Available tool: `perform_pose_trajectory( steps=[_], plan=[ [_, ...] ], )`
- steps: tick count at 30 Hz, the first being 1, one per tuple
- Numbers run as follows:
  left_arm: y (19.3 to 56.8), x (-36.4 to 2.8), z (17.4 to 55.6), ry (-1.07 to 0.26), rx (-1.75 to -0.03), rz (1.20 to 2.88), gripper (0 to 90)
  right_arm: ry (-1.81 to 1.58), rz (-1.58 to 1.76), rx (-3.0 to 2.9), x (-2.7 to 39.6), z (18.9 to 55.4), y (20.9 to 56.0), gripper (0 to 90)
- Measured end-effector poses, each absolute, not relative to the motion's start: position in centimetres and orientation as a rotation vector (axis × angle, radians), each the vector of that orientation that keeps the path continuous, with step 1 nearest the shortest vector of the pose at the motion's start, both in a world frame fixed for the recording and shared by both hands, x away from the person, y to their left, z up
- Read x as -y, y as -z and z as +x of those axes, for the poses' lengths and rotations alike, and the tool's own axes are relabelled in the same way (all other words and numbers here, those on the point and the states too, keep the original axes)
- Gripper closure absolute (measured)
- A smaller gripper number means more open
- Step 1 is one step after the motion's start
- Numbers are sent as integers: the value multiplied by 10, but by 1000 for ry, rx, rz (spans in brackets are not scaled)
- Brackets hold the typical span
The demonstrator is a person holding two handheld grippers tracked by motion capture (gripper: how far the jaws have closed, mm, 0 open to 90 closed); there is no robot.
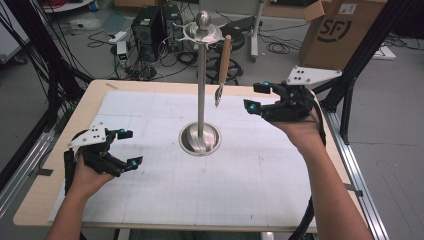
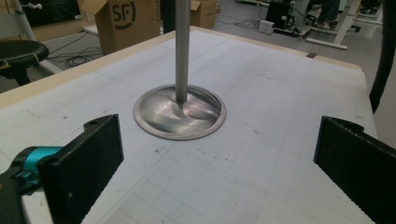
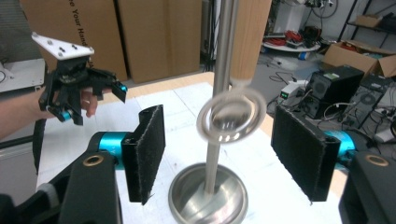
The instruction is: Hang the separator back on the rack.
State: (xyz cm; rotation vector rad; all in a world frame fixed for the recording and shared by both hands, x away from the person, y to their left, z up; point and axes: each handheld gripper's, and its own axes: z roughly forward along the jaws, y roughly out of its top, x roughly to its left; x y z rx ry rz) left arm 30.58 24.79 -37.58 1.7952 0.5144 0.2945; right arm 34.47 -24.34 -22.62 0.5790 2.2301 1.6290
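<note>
1. A big wooden counter (image 1: 60, 165) with a pale edge carries a white sheet with thin grid lines (image 1: 250, 175) that covers most of its top.
2. A large brown cardboard box with dark letters (image 1: 340, 30) stands on the floor past the far right corner of the counter. Black computer boxes (image 1: 150, 30) and loose cables lie on the floor behind the counter.
3. A tall shiny metal stand (image 1: 201, 90) rises from the middle of the sheet. It has a round dish foot (image 1: 200, 139), a thin straight pole, and a ring with a ball on top.
4. The left tongs (image 1: 129, 148), black with a little blue on them, are held in the person's left hand near the left side of the sheet. The jaws are spread wide and hold nothing (the left gripper view shows the dish foot (image 2: 180, 112) well ahead, between the two jaws).
5. The right tongs (image 1: 257, 97) are held up above the far right part of the sheet, to the right of the pole. Their jaws are spread wide too and hold nothing.
6. A small tool with a long wooden handle and a metal end (image 1: 223, 70) hangs from the ring, just right of the pole, with its metal end pointing down. In the right gripper view its round metal end (image 3: 231, 116) looks blurry and sits between the two jaws, but I cannot tell if it touches them.
</note>
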Motion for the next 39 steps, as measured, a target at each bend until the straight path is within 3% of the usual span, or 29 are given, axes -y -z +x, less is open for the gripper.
perform_pose_trajectory(
  steps=[39],
  plan=[
    [390, -236, 311, -249, -525, 1839, 21, -1561, 908, -2202, 281, 308, 383, 199]
  ],
)
